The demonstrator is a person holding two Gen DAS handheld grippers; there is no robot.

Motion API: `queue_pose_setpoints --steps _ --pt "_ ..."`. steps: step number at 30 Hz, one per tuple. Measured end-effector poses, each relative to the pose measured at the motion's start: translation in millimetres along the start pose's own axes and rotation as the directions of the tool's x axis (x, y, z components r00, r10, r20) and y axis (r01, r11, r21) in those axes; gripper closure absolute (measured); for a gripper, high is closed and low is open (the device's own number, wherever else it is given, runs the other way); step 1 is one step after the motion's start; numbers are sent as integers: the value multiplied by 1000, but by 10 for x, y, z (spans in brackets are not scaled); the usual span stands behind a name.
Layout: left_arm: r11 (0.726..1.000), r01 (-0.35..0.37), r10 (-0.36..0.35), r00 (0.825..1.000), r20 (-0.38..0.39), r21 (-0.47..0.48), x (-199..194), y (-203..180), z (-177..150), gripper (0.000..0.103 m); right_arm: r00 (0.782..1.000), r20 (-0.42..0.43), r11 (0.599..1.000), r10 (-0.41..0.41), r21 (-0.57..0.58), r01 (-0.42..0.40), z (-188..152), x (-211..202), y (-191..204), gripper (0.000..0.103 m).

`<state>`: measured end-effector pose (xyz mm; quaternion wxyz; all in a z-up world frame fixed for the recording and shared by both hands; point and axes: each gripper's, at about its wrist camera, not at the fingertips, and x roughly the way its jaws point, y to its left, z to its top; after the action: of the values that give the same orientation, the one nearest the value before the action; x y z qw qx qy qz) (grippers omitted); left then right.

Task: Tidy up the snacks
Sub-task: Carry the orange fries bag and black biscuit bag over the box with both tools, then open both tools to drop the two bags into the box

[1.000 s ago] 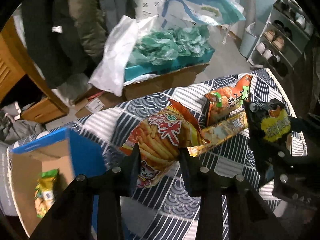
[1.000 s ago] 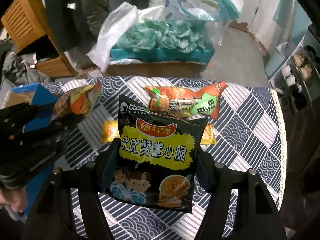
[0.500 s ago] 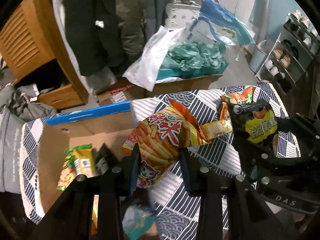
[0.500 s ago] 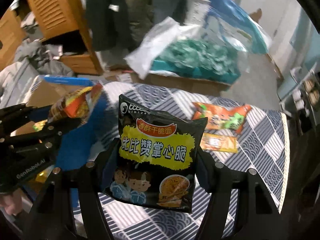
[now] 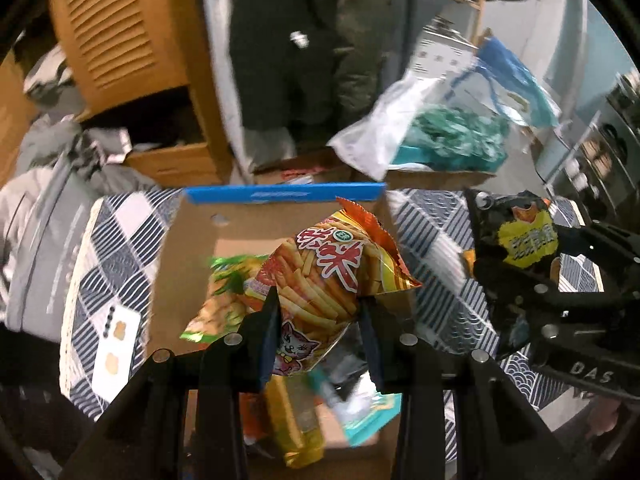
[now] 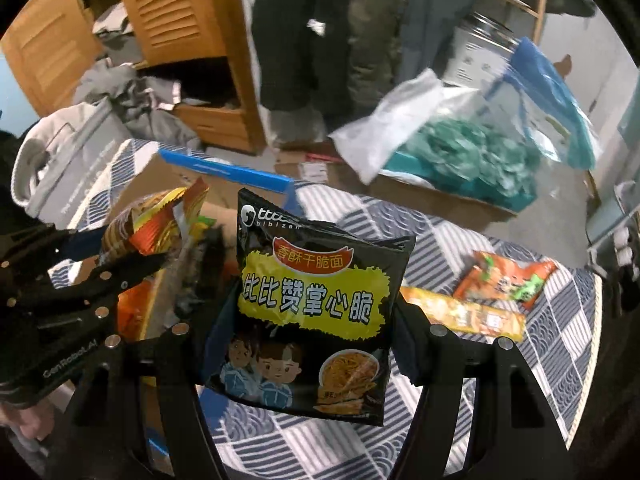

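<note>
My left claw (image 5: 318,316) pinches the fries bag (image 5: 320,280), now over the cardboard box (image 5: 192,240); my right claw (image 6: 312,320) clamps the black noodle pack (image 6: 312,296), carried closer.

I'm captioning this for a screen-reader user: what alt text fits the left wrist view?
The left gripper holds an orange fries snack bag above an open cardboard box with other snacks inside. At right, the right gripper holds a black and yellow snack bag over the patterned tablecloth.
</note>
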<state>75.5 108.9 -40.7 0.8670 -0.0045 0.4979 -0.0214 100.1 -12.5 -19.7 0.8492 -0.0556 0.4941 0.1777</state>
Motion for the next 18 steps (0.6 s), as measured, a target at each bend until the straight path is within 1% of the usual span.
queue_pose_setpoints --steps 5,9,14,18 --pt "997 -15 13 1000 -21 -75 30 337 -100 66 999 -4 998 33 -51 -34 96 90 308 35" --pt "993 -20 18 1000 -22 -116 19 506 -162 66 998 -20 994 61 -85 -62 145 186 526 35" --pt "991 -34 31 999 -32 -126 43 607 -232 66 996 -39 990 80 -111 -84 193 292 721 35" --pt "990 -62 57 998 -41 -129 61 671 -274 65 994 -54 988 92 -122 -98 219 368 838 35"
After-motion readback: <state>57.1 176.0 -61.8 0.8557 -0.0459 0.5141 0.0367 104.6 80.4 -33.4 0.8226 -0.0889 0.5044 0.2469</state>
